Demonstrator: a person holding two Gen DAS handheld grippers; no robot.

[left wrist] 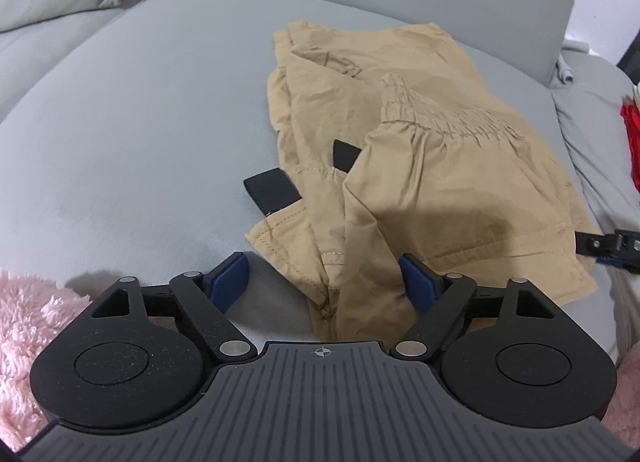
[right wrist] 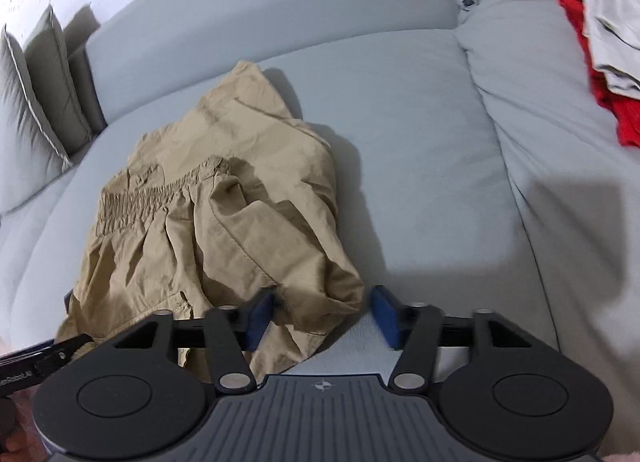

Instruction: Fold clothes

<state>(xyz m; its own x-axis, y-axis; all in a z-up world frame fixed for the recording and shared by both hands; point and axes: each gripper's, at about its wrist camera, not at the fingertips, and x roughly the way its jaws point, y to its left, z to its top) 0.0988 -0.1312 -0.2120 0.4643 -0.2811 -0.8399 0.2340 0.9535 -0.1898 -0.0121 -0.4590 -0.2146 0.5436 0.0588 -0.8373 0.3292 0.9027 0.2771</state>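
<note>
A grey sofa seat cushion (left wrist: 140, 133) fills most of both views, its backrest (right wrist: 260, 21) running across at twelve o'clock. Two piped grey throw pillows (right wrist: 44, 89) lean at about ten o'clock in the right wrist view. Fluffy pink fabric (left wrist: 24, 326) lies at eight o'clock in the left wrist view.

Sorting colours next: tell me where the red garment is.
The red garment lies at the far right in both views, on the grey sofa, partly under a pale garment.
</note>
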